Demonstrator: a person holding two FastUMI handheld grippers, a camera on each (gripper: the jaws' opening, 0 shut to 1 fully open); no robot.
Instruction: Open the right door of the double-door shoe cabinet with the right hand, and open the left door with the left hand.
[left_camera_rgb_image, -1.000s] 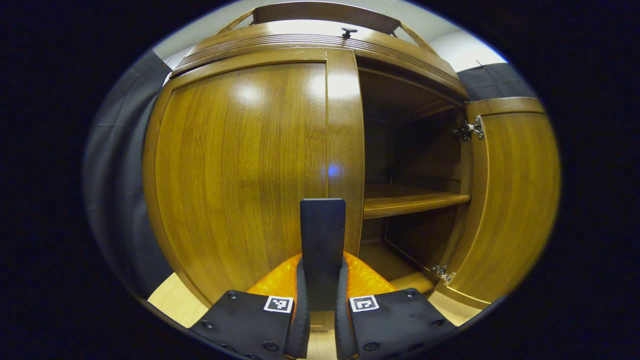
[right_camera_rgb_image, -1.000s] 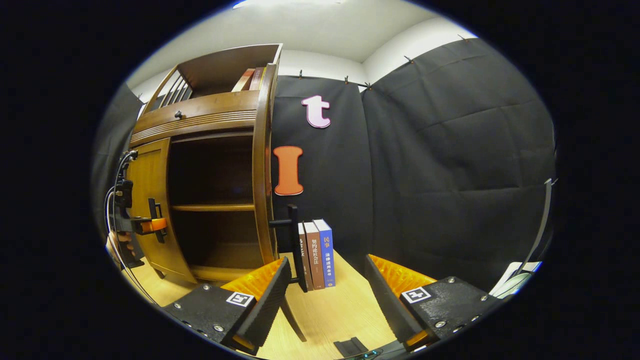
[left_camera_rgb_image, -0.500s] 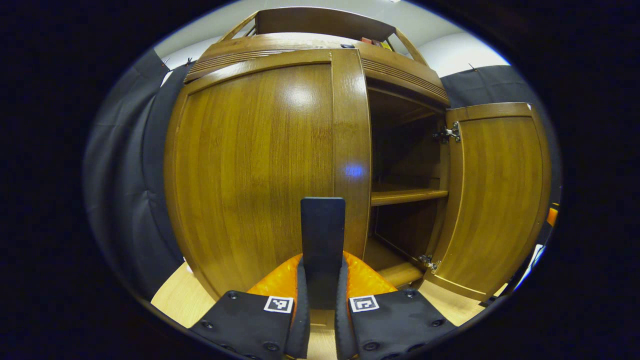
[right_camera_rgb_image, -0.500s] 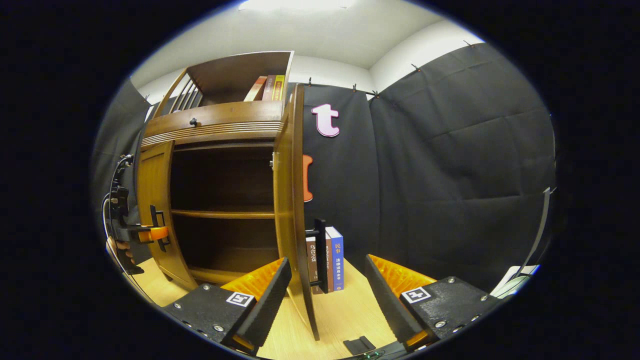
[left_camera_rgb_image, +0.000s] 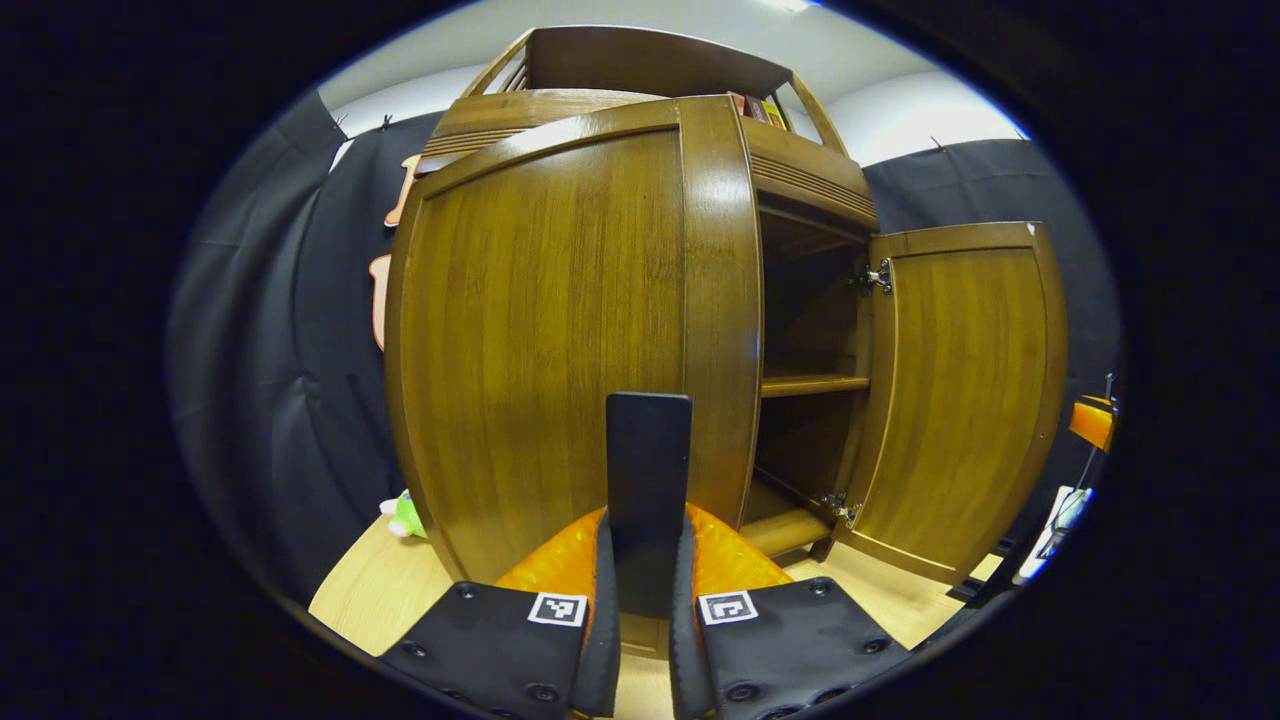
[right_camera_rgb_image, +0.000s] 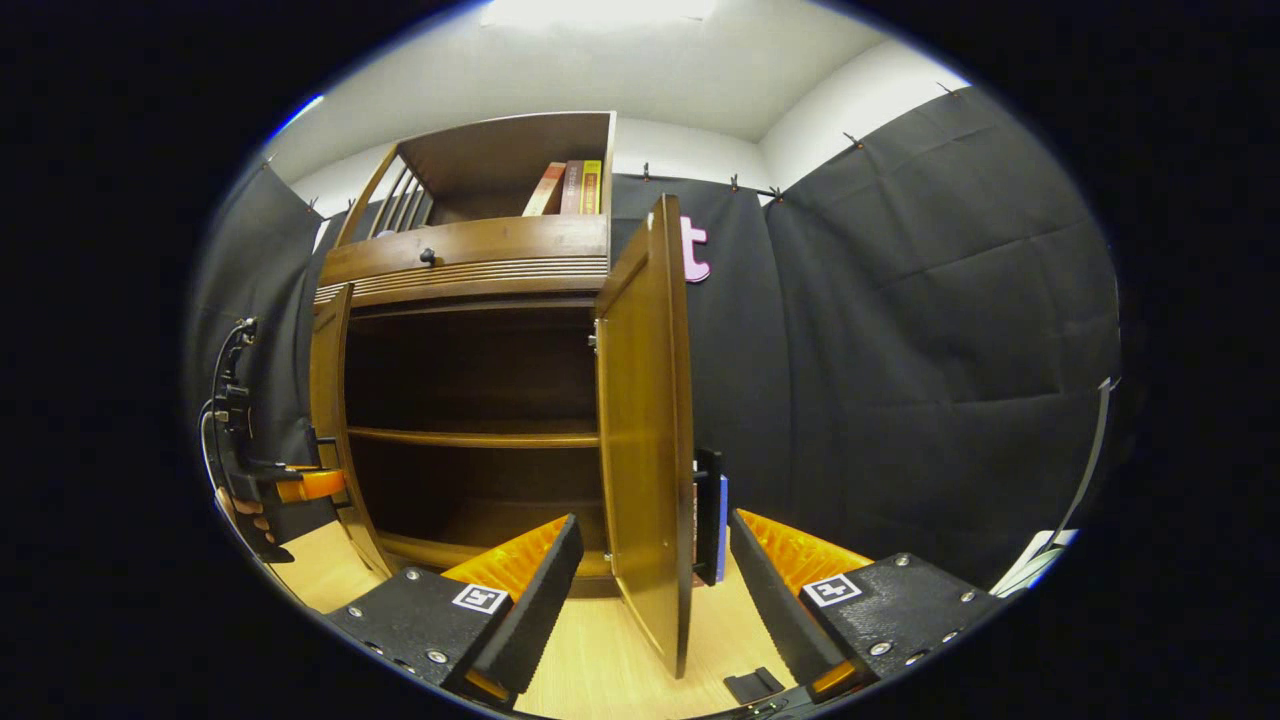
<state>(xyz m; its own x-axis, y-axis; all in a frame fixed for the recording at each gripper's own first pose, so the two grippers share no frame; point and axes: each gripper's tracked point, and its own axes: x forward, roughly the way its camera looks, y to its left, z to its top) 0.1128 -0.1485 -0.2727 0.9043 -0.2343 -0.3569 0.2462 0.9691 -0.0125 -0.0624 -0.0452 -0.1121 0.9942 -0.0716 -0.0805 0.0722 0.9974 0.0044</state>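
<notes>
The wooden shoe cabinet (right_camera_rgb_image: 470, 260) has both doors swung out. In the left gripper view, my left gripper (left_camera_rgb_image: 645, 600) is shut on the dark bar handle (left_camera_rgb_image: 648, 465) of the left door (left_camera_rgb_image: 550, 330). Beyond it the right door (left_camera_rgb_image: 960, 400) shows its inner face. In the right gripper view, my right gripper (right_camera_rgb_image: 655, 600) is open, and the lower edge of the right door (right_camera_rgb_image: 645, 430) stands between its fingers, touching neither. The door's dark handle (right_camera_rgb_image: 708, 515) is on its far side. The left gripper (right_camera_rgb_image: 290, 487) holds the left door (right_camera_rgb_image: 330, 420).
The cabinet's inside is dark, with one shelf (right_camera_rgb_image: 470, 437). Books (right_camera_rgb_image: 570, 188) stand in the open top rack, and more books (right_camera_rgb_image: 721, 530) are behind the right door. A green plush toy (left_camera_rgb_image: 405, 515) lies at the left door's foot. A small black part (right_camera_rgb_image: 752, 685) lies on the wooden floor.
The left door has swung further out with my left gripper on its handle. The right door now shows its inner face to my right gripper instead of its edge.
</notes>
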